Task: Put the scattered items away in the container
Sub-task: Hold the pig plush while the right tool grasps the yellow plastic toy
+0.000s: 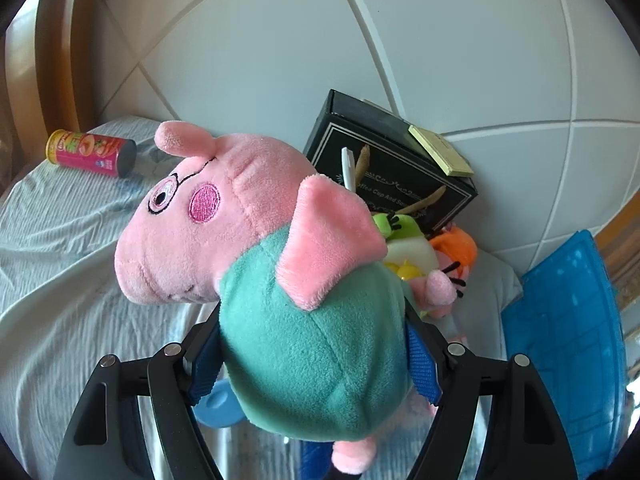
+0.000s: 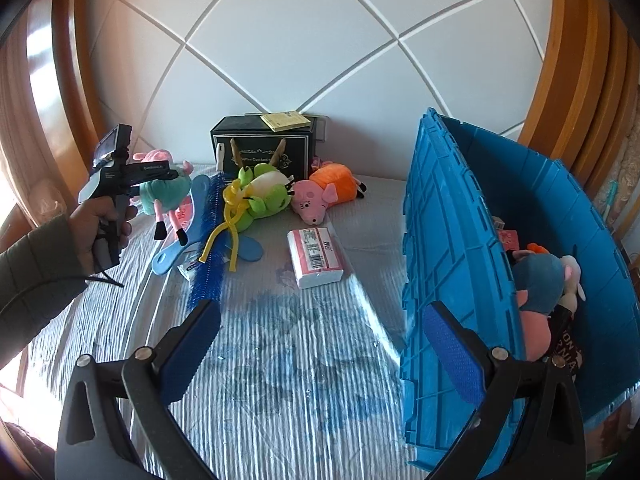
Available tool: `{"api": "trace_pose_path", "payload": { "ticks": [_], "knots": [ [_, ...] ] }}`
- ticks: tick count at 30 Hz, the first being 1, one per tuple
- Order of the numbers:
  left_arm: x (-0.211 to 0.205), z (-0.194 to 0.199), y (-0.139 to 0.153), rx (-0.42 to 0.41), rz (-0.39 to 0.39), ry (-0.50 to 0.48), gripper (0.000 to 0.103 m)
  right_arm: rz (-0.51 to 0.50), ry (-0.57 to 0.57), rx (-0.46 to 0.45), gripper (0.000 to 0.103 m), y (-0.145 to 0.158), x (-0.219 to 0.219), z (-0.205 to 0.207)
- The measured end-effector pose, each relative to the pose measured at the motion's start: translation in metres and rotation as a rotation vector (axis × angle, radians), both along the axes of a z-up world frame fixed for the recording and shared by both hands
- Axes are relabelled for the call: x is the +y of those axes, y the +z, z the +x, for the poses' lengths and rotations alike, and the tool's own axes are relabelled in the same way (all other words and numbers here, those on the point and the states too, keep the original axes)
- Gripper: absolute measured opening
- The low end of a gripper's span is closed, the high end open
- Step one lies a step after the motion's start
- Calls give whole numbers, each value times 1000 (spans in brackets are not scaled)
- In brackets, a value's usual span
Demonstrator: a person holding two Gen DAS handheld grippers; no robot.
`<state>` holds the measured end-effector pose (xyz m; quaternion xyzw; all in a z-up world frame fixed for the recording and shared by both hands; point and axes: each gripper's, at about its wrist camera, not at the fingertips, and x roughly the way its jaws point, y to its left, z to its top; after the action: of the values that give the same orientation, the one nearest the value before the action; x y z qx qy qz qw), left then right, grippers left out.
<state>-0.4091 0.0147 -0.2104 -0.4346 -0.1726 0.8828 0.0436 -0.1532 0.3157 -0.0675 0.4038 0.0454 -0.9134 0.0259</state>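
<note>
The left tool is clenched on a pink pig plush in a green shirt, its blue pads pressing the green body from both sides. The plush is lifted clear of the bed, head toward the left, legs hanging. In the right wrist view the same plush appears at the far left of the scene, carried in the tool gripped by the person's left hand, with a dark green sleeve behind it.

The right tool is released, its jaws spread wide with nothing between them, above the pale striped bedcover just left of the container.

The blue container stands at the right side of the bed, its lid flap upright. Several plush toys already lie inside.

Items remaining on the bed, against the padded headboard:
- a black box with a yellow notepad on top;
- a green frog plush touching the front of the box;
- a pig plush in an orange shirt just right of the frog;
- a blue brush left of the frog;
- a white and pink packet nearer, between the toys and the container.

A red snack can lies on its side at the far left of the bed.
</note>
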Motion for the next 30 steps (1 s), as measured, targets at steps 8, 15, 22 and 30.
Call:
{"api": "trace_pose_path", "payload": {
  "ticks": [8,15,22,30],
  "knots": [
    [-44,82,38,85,-117,-17,77,-47,148,5,103,-46,-58,-42],
    [-75,148,63,133,-193,-7,78,-30,215,-15,103,-110,-107,-124],
    [-108,196,80,139,-267,9,78,-96,216,-31,103,-166,-137,-212],
    [-139,212,85,125,-306,35,79,-141,152,-120,68,-215,-136,-280]
  ]
}}
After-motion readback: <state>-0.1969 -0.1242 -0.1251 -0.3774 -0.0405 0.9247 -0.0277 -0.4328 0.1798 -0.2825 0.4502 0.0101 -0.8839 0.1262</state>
